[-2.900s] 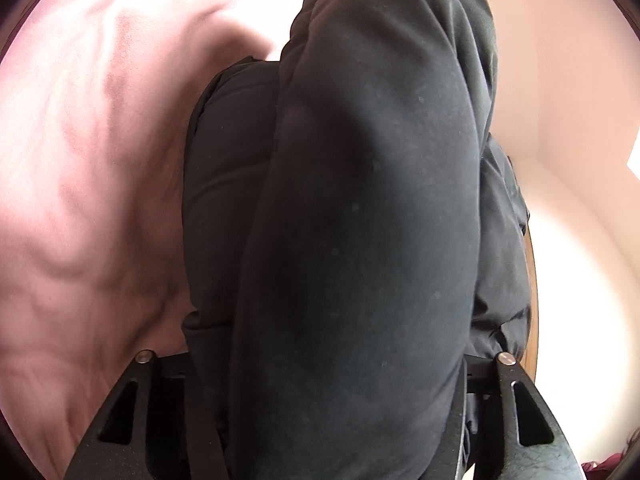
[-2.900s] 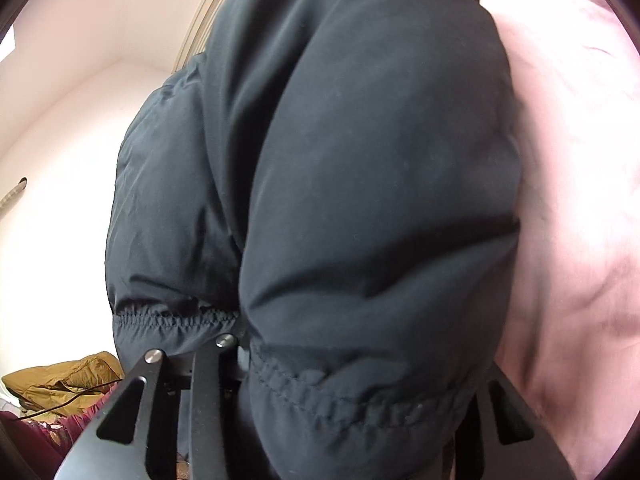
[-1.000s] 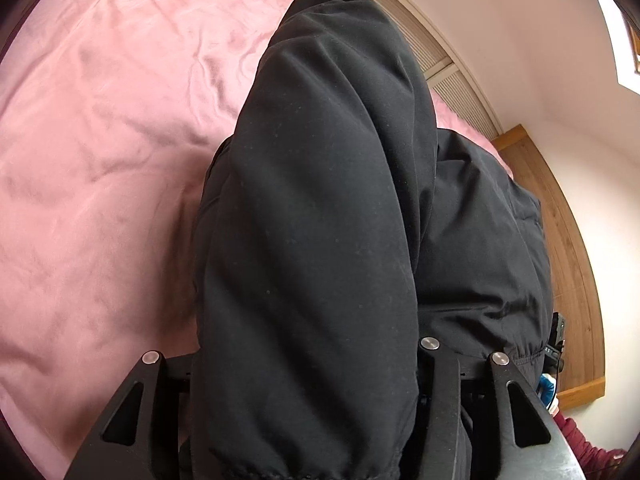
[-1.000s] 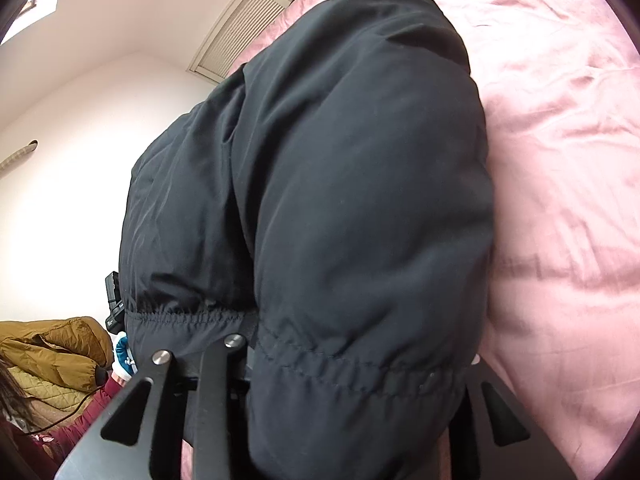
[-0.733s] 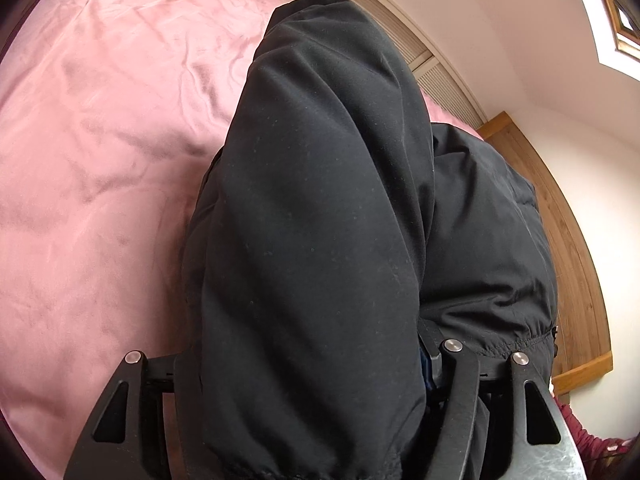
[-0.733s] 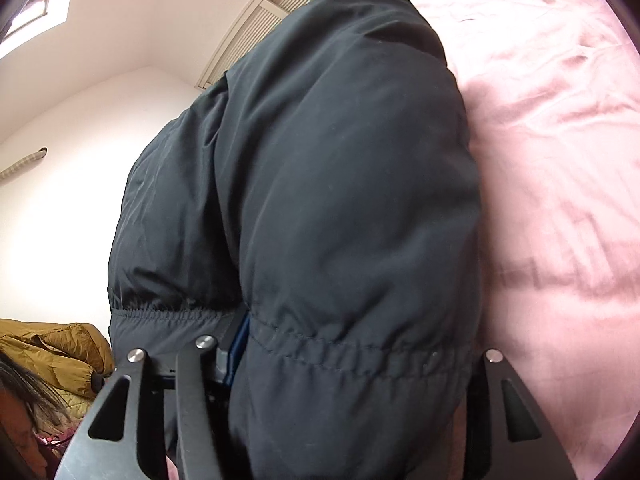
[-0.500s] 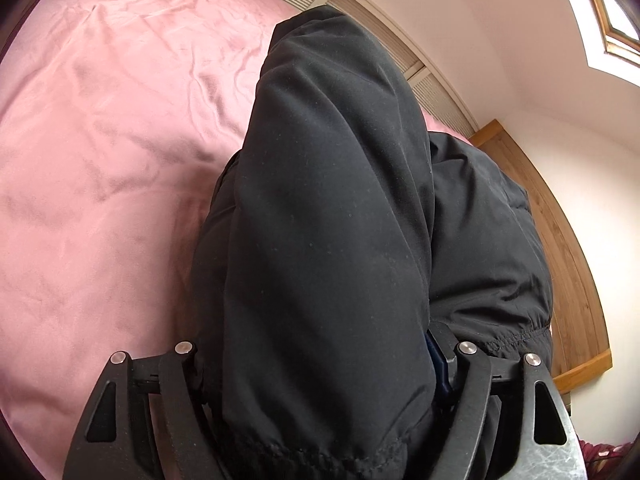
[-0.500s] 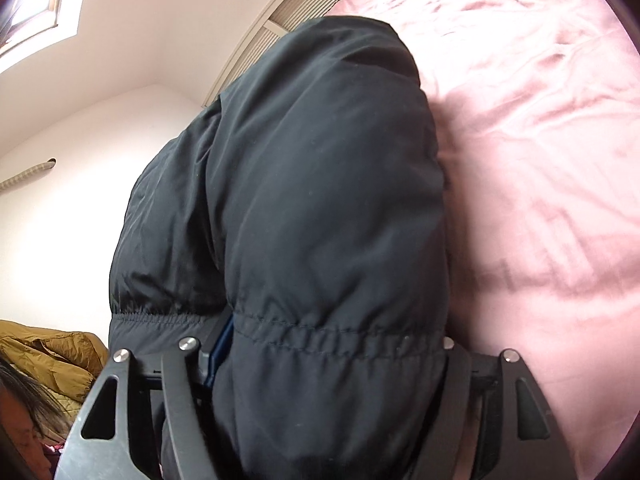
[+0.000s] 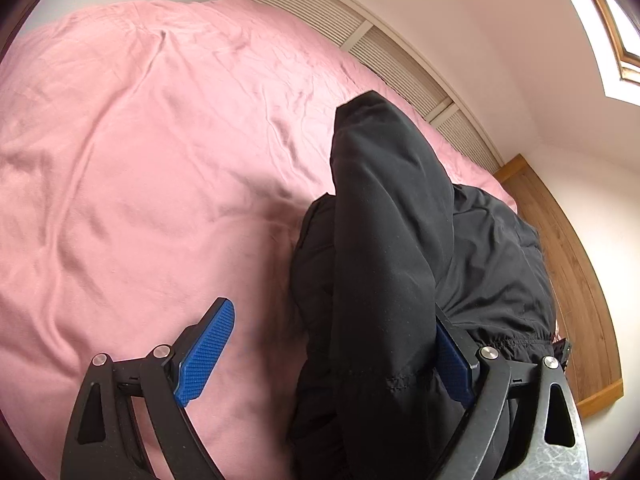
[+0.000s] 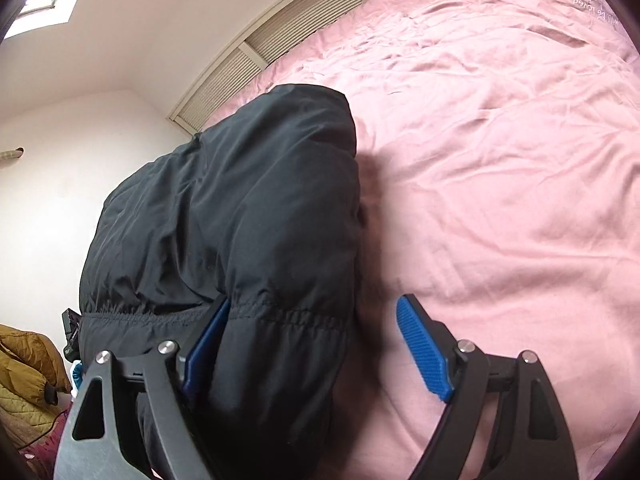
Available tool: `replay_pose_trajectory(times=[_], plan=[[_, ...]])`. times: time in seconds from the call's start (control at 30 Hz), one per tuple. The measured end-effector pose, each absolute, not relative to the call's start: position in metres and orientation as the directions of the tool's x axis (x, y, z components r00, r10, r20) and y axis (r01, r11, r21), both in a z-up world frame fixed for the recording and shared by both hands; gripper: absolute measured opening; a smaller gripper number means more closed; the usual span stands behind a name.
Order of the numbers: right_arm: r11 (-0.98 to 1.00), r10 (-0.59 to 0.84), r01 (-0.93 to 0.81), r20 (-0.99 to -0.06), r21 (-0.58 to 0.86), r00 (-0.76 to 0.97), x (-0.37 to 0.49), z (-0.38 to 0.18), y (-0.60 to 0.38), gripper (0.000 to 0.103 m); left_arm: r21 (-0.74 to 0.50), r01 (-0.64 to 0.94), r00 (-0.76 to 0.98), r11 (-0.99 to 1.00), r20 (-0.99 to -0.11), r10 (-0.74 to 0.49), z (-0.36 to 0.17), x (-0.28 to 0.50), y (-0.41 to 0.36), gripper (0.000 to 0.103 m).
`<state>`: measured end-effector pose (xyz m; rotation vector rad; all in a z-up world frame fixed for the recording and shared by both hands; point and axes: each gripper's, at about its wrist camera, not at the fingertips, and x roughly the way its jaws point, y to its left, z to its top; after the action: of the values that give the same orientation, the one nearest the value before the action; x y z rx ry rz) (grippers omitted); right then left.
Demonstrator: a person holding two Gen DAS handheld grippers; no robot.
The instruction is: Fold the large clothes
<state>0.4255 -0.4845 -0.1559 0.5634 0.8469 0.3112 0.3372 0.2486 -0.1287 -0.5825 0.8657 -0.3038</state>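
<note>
A black padded jacket (image 9: pixel 392 248) lies in a folded bundle on the pink bedsheet (image 9: pixel 140 184). My left gripper (image 9: pixel 332 320) is opening. One sleeve runs between its fingers and rests against the right blue pad (image 9: pixel 452 364), while the left pad (image 9: pixel 204 350) stands free over the sheet. In the right wrist view the jacket (image 10: pixel 248 208) has its elastic hem against the left blue pad (image 10: pixel 204 344) of my right gripper (image 10: pixel 314 308). That gripper is opening too, and its right pad (image 10: pixel 424 354) is clear of the cloth, over the sheet (image 10: pixel 500 160).
A louvred panel (image 9: pixel 384 52) runs along the wall behind the bed. A wooden bed edge (image 9: pixel 576 264) borders the jacket's far side. A mustard quilted garment (image 10: pixel 24 380) lies at the lower left of the right wrist view, with a small black device (image 10: pixel 70 334) beside it.
Both grippers went from shut on the jacket to wide apart and drew back. The jacket now rests on the bed, and more pink sheet shows beside it.
</note>
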Motion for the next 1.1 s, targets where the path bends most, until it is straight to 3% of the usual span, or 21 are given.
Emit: replay_pose_trajectory(times=[0.2,0.53,0.63,0.73,0.87,1.1], plan=[[0.839,0.405,0.016,-0.644,0.544,0.649,0.414,-0.139,-0.500,0.083,-0.544,-0.045,0.645,0.838,-0.656,-0.392,-0.124,0.328,0.258,0.091],[0.886,0.274,0.093,-0.675,0.454,0.685,0.345,-0.086,-0.500,0.083,-0.505,-0.071,0.723,0.860,-0.620,-0.304,-0.067,0.278,0.229,0.091],[0.901,0.240,0.099,-0.676,0.422,0.697,0.314,-0.062,-0.484,0.085,-0.476,-0.056,0.740,0.878,-0.610,-0.283,-0.043,0.251,0.211,0.091],[0.917,0.195,0.111,-0.674,0.383,0.713,0.278,-0.040,-0.465,0.093,-0.432,-0.033,0.754,0.901,-0.602,-0.261,-0.023,0.218,0.191,0.092],[0.938,0.153,0.107,-0.670,0.329,0.726,0.228,-0.020,-0.431,0.095,-0.359,-0.018,0.787,0.933,-0.581,-0.208,-0.001,0.164,0.165,0.102],[0.975,0.108,0.048,-0.653,0.216,0.749,0.147,0.001,-0.357,0.100,-0.246,-0.057,0.812,0.967,-0.575,-0.098,0.012,0.073,0.131,0.102]])
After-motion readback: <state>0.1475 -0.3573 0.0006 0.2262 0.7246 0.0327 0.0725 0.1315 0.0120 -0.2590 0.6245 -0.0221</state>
